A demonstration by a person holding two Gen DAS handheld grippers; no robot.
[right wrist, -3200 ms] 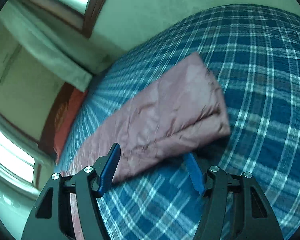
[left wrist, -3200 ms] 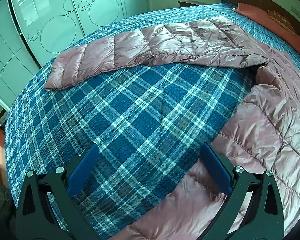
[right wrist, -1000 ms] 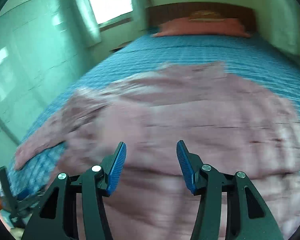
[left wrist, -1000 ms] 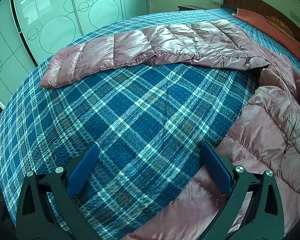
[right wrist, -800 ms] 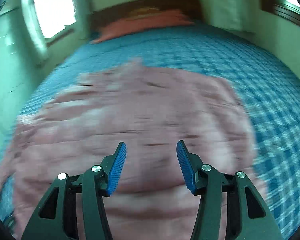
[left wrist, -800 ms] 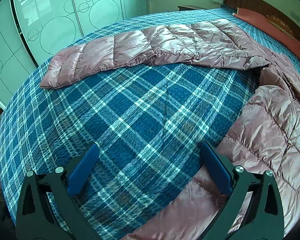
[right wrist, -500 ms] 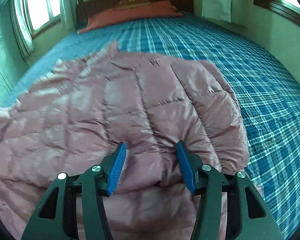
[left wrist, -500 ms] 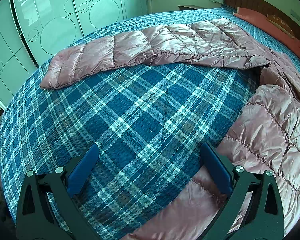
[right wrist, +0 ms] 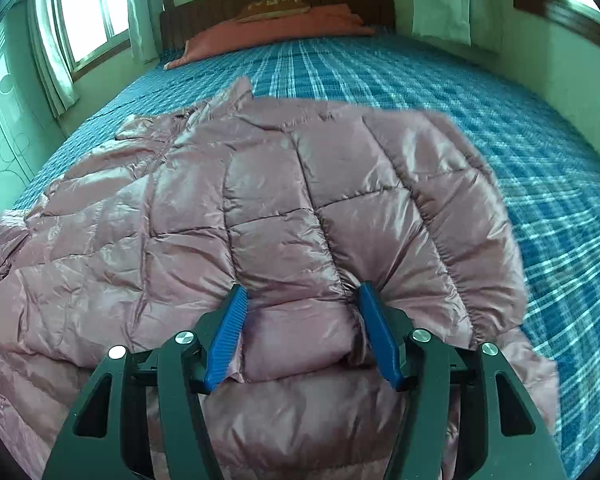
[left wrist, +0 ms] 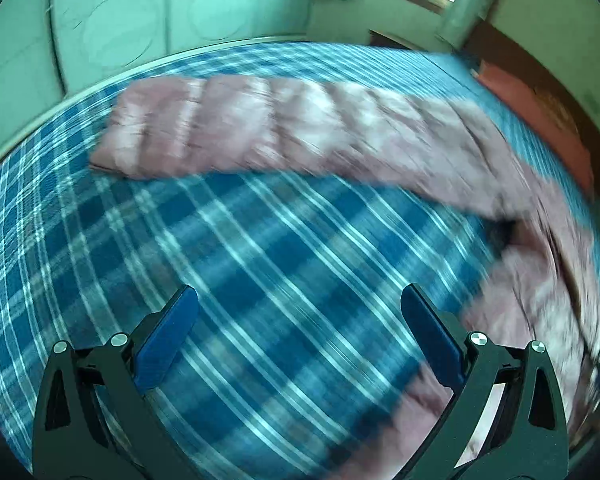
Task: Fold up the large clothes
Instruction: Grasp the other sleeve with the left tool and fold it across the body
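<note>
The left tool [left wrist: 296, 320] hangs released, jaws spread wide over the plaid bed [left wrist: 260, 248], with the jacket's sleeve [left wrist: 268, 132] stretched across beyond it. The right tool [right wrist: 302, 320] has just been opening; a fold of the pink puffer jacket [right wrist: 268, 200] sits between its blue pads [right wrist: 226, 336], bulging against both.

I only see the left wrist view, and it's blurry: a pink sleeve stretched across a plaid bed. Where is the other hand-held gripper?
Observer: The right hand-held gripper is down on the jacket. Its jaws have just been opening, with a puffy fold between them.
Visitor: Is the second sleeve spread out too?
Observer: No. The other sleeve lies folded over the jacket's body.
</note>
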